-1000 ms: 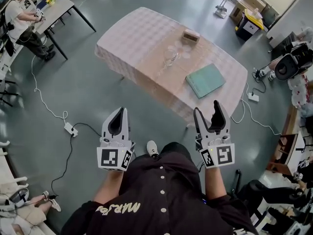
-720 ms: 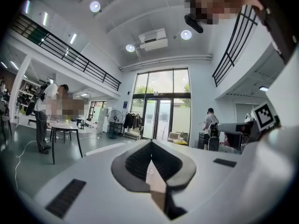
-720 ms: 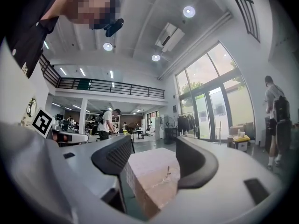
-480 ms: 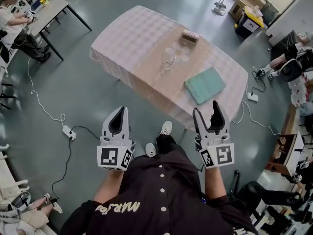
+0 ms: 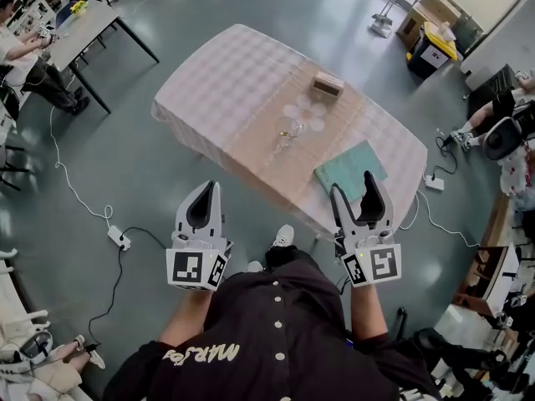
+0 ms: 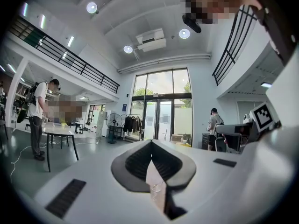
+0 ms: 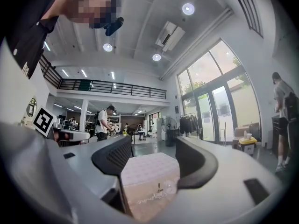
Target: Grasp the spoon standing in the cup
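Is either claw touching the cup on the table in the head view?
No, the left claw and right claw both hang short of the table, far from the cup.

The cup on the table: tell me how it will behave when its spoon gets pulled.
The cup looks like clear glass: probably fragile and slick. It is small, with a spoon standing up out of it, so a sideways tug may tip it.

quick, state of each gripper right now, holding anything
Left gripper: closed, holding nothing.
Right gripper: open, holding nothing.
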Available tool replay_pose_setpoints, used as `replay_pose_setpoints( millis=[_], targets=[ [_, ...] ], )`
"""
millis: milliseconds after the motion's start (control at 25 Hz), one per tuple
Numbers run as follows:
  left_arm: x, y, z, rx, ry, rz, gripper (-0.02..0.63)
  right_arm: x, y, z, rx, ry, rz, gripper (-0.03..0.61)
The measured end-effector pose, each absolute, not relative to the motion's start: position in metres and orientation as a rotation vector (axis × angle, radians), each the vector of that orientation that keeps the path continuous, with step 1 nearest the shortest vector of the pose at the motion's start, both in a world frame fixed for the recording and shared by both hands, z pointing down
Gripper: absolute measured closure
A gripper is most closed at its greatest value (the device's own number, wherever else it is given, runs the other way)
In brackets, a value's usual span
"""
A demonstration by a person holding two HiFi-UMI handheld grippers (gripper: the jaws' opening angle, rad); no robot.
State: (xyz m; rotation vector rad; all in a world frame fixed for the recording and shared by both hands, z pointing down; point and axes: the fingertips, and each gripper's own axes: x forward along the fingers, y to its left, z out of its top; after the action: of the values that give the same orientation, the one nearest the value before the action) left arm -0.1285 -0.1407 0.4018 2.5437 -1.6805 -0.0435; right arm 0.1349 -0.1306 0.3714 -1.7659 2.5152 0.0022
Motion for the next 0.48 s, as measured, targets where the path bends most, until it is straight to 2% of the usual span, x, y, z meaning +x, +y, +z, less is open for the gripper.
replay_pose_setpoints(
  millis=[480],
  targets=[
    [-0.106, -0.21, 0.397, 2.524, -1.726, -0.059, 0.603, 0.155, -0.207, 0.365, -1.72, 2.531, 0.012, 0.296]
  ],
)
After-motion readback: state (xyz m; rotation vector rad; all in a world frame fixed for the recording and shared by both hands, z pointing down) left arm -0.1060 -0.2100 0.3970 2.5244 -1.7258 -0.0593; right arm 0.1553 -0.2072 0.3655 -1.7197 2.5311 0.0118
